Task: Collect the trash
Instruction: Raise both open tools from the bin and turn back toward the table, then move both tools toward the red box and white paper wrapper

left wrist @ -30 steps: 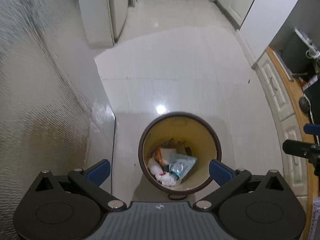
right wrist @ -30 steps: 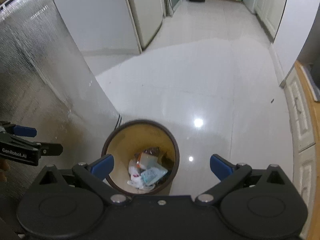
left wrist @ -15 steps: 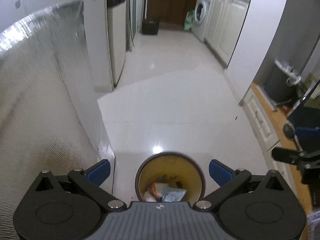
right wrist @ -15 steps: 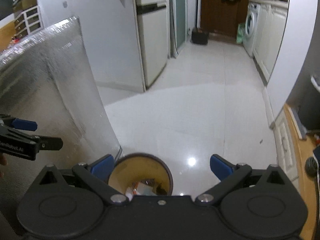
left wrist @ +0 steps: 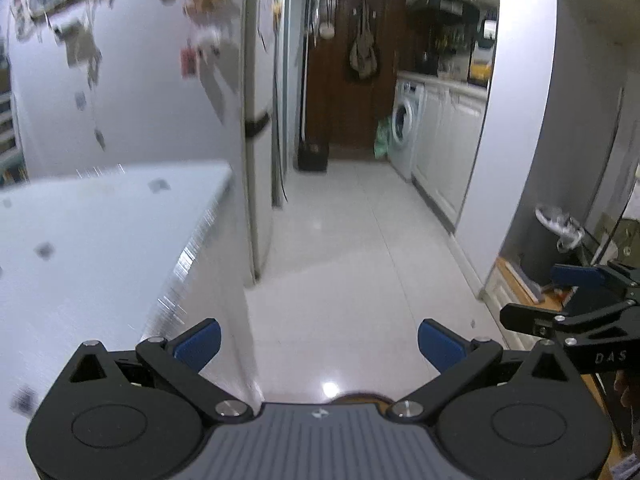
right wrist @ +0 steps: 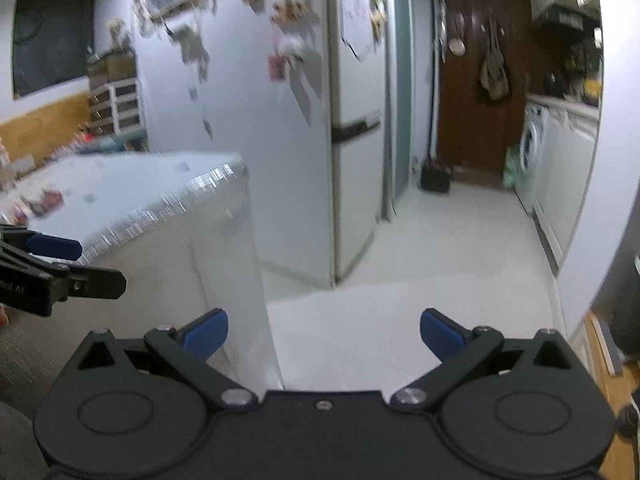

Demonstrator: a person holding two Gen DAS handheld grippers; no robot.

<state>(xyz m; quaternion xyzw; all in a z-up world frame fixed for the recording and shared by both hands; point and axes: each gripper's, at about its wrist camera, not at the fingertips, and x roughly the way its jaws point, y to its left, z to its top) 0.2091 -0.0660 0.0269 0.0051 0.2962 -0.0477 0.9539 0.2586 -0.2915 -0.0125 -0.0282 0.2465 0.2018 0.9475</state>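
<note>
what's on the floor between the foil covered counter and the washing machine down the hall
Only bare white floor lies between the foil-covered counter and the washing machine in the left wrist view; a black box stands further back, by the brown door.

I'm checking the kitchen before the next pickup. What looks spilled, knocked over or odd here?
Nothing stands out. The floor looks clean and dry, with only light glare. The washing machine door looks closed. Both the left hand-held gripper and right hand-held gripper are open and empty. Motion blur hides small items on the counter.
</note>
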